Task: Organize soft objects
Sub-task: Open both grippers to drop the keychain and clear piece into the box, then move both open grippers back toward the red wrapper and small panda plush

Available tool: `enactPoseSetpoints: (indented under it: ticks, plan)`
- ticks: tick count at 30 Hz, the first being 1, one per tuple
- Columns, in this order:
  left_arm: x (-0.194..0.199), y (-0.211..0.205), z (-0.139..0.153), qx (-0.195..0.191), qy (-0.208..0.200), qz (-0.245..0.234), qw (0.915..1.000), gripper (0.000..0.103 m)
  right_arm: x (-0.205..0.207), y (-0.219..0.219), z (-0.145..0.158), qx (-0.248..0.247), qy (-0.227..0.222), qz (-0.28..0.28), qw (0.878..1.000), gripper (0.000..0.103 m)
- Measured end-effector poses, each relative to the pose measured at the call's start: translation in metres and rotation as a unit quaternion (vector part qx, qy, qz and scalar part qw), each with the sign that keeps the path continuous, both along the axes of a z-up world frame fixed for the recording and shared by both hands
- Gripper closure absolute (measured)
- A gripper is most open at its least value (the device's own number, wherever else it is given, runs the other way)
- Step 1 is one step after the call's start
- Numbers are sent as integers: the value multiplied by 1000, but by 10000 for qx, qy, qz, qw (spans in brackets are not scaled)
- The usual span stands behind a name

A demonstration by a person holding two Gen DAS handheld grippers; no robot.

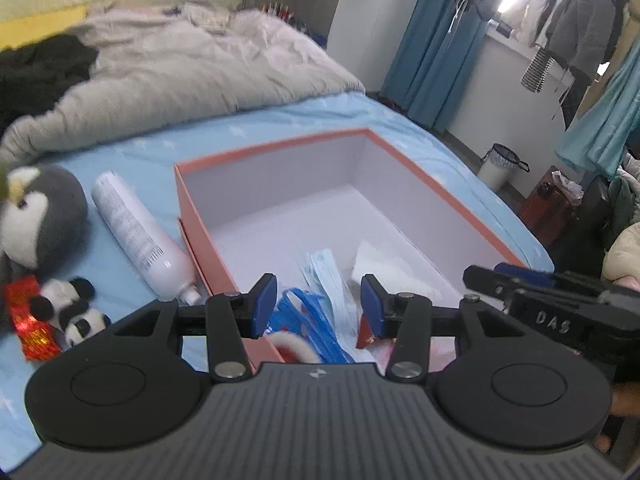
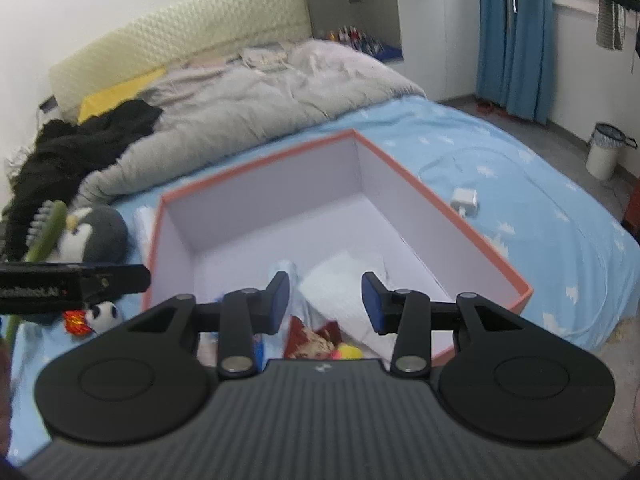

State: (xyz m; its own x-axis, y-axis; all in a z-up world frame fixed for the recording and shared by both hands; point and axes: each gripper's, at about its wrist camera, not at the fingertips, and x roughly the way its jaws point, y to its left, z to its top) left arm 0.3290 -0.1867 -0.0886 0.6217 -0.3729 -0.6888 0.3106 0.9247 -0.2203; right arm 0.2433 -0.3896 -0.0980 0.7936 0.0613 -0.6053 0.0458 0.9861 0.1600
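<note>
Left wrist view — left hand-held gripper [image 1: 318, 306] gapes, empty, over orange box [image 1: 256, 151].

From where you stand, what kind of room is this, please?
Most likely a bedroom. A bed with a blue sheet, a rumpled grey duvet and a padded headboard fills the view, and clothes hang by the window.
</note>
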Motion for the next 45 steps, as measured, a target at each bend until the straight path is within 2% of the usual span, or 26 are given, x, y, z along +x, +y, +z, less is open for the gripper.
enactPoseSetpoints:
  ticks: [6,9,12,22,31,39,45]
  plan:
    - [-27,13,29,95,-469,-27,9989,51,-20,12,29,41,-607,66,9981,60]
    - [-39,25,43,-25,-625,37,9980,51,-31,21,40,123,-826,137,9964,60]
    - [-52,37,53,-110,-749,123,9971,51,-40,31,48,109,-974,205,9950,60]
    - [-92,76,70,-57,-1065,482,9931,51,-64,68,65,259,-1329,540,9893,60]
    - [-124,112,59,-37,-1053,764,9915,51,-83,98,61,396,-1399,883,9854,60]
    - [-141,148,40,-114,-943,1173,9886,51,-93,124,46,324,-1199,1168,9854,60]
    - [-151,166,21,-98,-830,1304,9879,51,-98,142,29,334,-1050,1359,9846,60]
